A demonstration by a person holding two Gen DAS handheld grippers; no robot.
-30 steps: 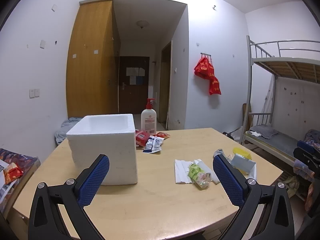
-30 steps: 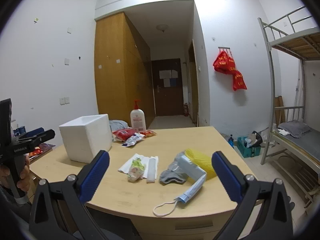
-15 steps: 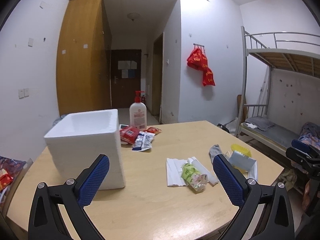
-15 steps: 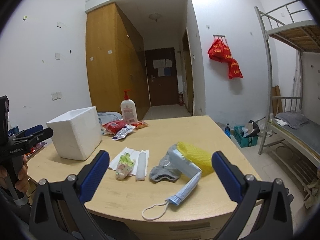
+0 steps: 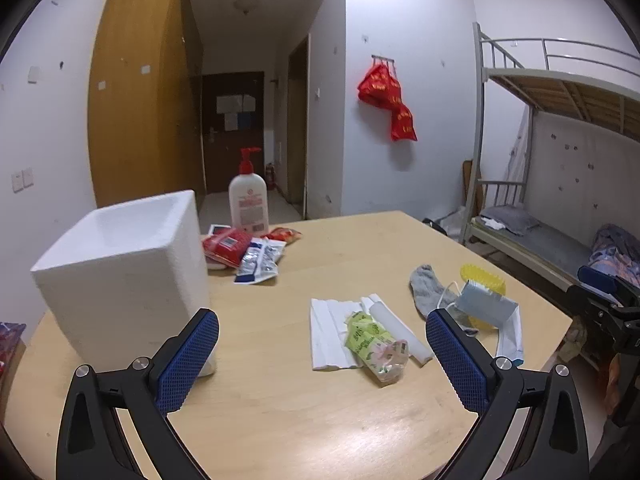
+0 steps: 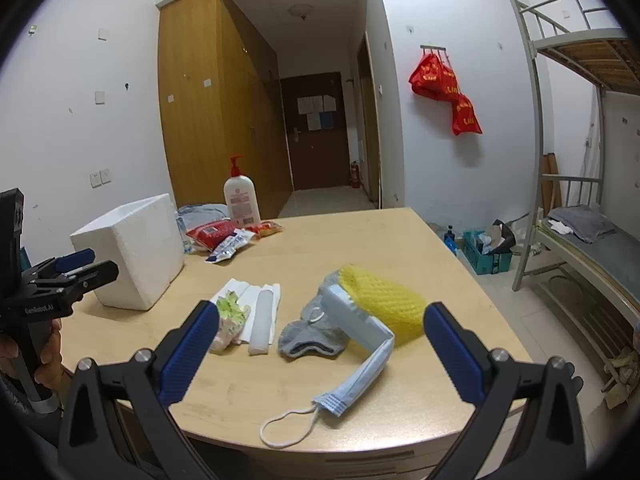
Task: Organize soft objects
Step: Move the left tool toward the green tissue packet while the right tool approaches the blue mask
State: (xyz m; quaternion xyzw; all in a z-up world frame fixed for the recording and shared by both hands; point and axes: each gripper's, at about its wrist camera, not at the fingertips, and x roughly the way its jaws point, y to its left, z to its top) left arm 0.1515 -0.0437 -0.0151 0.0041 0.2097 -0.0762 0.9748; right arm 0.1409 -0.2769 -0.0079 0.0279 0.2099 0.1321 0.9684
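A white foam box (image 5: 120,272) (image 6: 132,248) stands open-topped at the table's left. In the middle lie white foam sheets (image 5: 332,332) (image 6: 256,300) with a green tissue pack (image 5: 372,344) (image 6: 230,312) on them. To the right sit a grey sock (image 5: 426,288) (image 6: 312,332), a yellow foam net (image 5: 482,280) (image 6: 380,292) and a blue face mask (image 5: 488,308) (image 6: 360,344). My left gripper (image 5: 320,364) hovers open over the near table, before the tissue pack. Just short of the mask and sock, my right gripper (image 6: 320,356) is open and holds nothing.
A lotion pump bottle (image 5: 248,200) (image 6: 240,196) and red snack packets (image 5: 228,244) (image 6: 212,234) sit at the table's far side behind the box. A bunk bed (image 5: 560,200) (image 6: 592,184) stands to the right. The wooden table (image 5: 320,420) has a curved near edge.
Both grippers have drifted forward and slightly right, bringing the table objects closer in view. Both stay open and nothing on the table has moved.
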